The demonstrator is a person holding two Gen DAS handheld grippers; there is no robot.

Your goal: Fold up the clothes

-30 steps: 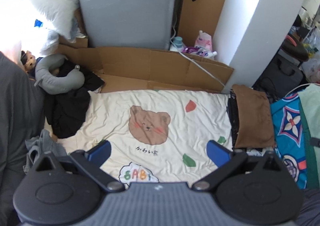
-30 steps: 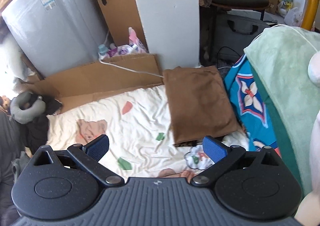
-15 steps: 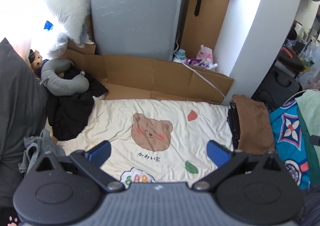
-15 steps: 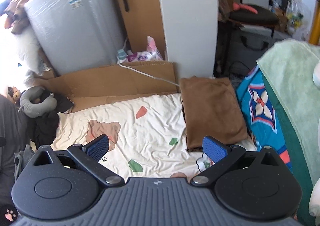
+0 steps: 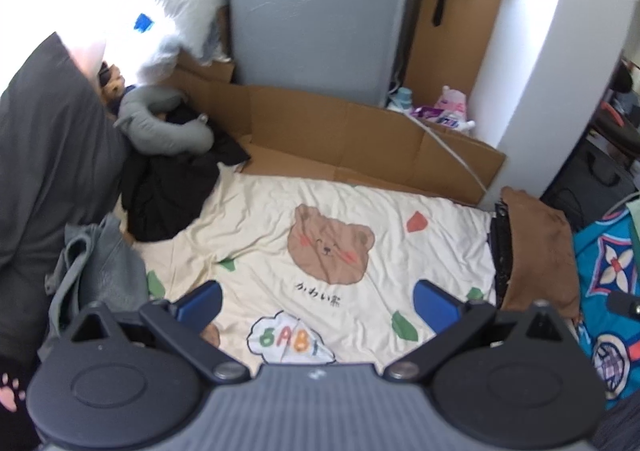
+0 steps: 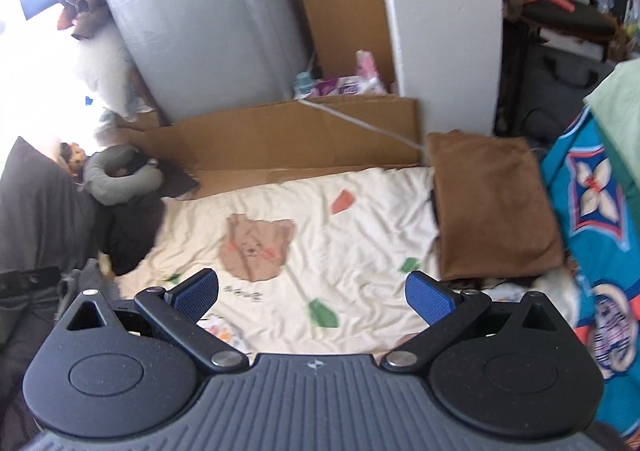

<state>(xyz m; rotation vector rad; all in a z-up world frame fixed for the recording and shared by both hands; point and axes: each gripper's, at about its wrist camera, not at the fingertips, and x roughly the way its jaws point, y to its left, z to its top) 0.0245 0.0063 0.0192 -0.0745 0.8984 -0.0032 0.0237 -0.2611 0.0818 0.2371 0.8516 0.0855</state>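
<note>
A cream sheet with a brown bear print [image 5: 328,247] [image 6: 256,247] covers the bed. On its right edge lies a folded brown garment [image 5: 536,251] [image 6: 492,207] on top of a dark one. At the left, black clothes [image 5: 168,191] [image 6: 132,235] are heaped, with a crumpled grey garment [image 5: 96,267] in front of them. My left gripper [image 5: 318,305] hovers open above the sheet's near part, holding nothing. My right gripper [image 6: 312,293] is open too, over the sheet, empty.
A grey neck pillow [image 5: 160,123] [image 6: 116,175] rests on the black heap. Cardboard sheets [image 5: 360,139] [image 6: 304,131] line the far side, before a wrapped grey appliance [image 5: 316,7] and a white pillar [image 6: 440,31]. A blue patterned cloth [image 5: 608,271] [image 6: 592,211] lies at right.
Both grippers have swung left and tilted up: the black and grey clothes come further into view, and the brown garment has slid toward the right. Both stay open.
</note>
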